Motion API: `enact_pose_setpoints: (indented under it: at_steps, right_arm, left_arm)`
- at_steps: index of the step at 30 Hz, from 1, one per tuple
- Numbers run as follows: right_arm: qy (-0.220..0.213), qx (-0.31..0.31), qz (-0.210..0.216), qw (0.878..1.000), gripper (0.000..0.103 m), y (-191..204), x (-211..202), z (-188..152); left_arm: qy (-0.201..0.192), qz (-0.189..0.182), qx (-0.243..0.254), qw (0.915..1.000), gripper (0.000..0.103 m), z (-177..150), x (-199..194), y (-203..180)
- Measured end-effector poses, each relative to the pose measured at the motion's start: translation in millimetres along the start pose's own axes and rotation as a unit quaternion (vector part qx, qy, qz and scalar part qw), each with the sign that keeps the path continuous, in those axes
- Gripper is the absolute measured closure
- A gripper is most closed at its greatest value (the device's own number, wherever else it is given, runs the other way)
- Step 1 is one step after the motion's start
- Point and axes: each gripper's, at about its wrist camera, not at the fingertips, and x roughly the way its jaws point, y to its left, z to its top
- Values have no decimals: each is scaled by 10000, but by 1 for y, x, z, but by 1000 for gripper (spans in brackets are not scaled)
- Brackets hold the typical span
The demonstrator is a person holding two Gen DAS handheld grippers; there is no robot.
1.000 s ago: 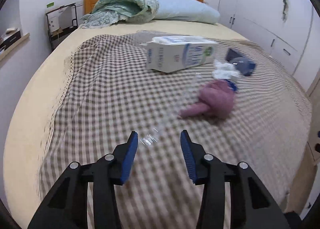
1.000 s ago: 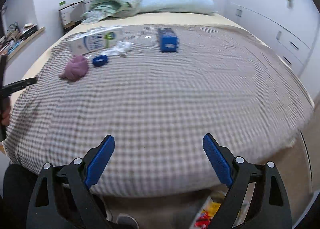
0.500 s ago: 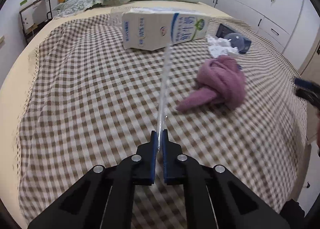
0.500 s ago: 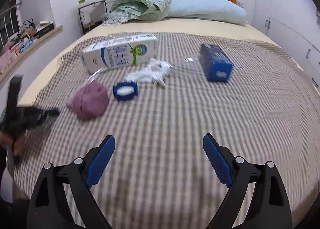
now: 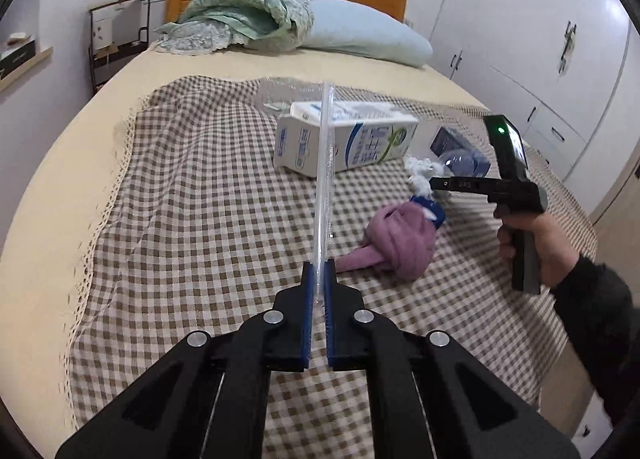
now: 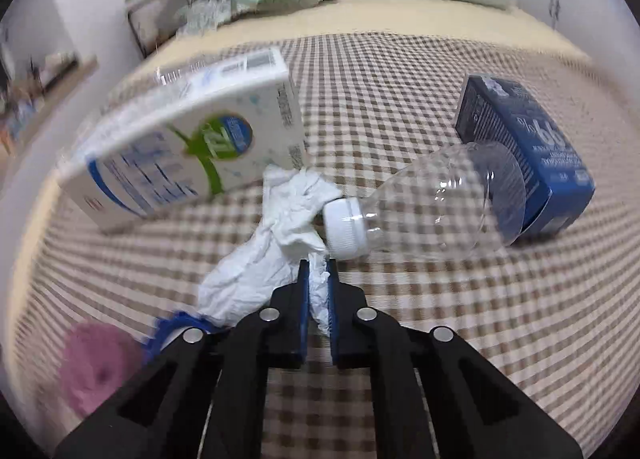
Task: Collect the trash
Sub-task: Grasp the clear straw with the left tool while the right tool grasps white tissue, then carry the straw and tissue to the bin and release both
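My left gripper point(image 5: 319, 265) is clamped on a clear straw point(image 5: 325, 175), and the straw sticks straight up and away from the pads, lifted off the checked blanket point(image 5: 192, 195). Beyond it lies the white carton point(image 5: 344, 143) on its side, with a clear wrapper point(image 5: 280, 93) just behind it. A purple cloth point(image 5: 400, 239) sits to the right of the straw, a blue ring point(image 5: 434, 211) touching its far side. Further right I see my right hand point(image 5: 532, 243) around the right tool's handle, its black fingers reaching to the tissue point(image 5: 420, 175).

Over on the right wrist view, the right gripper point(image 6: 318, 265) is pinched tight on that crumpled white tissue point(image 6: 280, 235); paper bulges between the blue pads and spreads out to the left. The tissue's top touches the carton point(image 6: 188, 147), which looks blurred. Just right of the tissue, a clear bottle point(image 6: 432, 203) lies on its side, white cap point(image 6: 344, 225) against the paper, its base against a dark blue box point(image 6: 528, 151). Lower left, the blue ring point(image 6: 176, 325) peeks out beside the gripper arm, the purple cloth point(image 6: 96, 363) next to it, both blurry. Up at the headboard: a green quilt point(image 5: 248, 15) bunched beside a pale blue pillow point(image 5: 368, 35).
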Motion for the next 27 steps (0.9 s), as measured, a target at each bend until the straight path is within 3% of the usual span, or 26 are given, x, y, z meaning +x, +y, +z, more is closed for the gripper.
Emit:
enact_pose_setpoints:
  at_steps: [7, 12, 16, 22, 24, 27]
  right_arm:
    - [-947, -214, 113, 9952, 98, 8, -130, -1]
    - [-1188, -211, -9, 9927, 98, -16, -197, -24]
    - [-1236, -109, -195, 9921, 98, -54, -244, -61]
    - [-1190, 102, -637, 9908, 98, -127, -294, -139]
    - [-1088, 221, -801, 9906, 98, -157, -310, -173]
    - [-991, 448, -952, 9895, 98, -194, -328, -215]
  left_arm:
    - [26, 88, -108, 9999, 101, 8, -34, -31]
    - [-228, -119, -77, 9996, 101, 9, -76, -75]
    - [-251, -302, -36, 9992, 101, -1, -99, -123]
    - [-18, -856, -143, 9962, 101, -35, -105, -199]
    - [179, -1054, -260, 9939, 101, -51, -98, -226]
    - [787, -1408, -501, 9856, 101, -82, -74, -285]
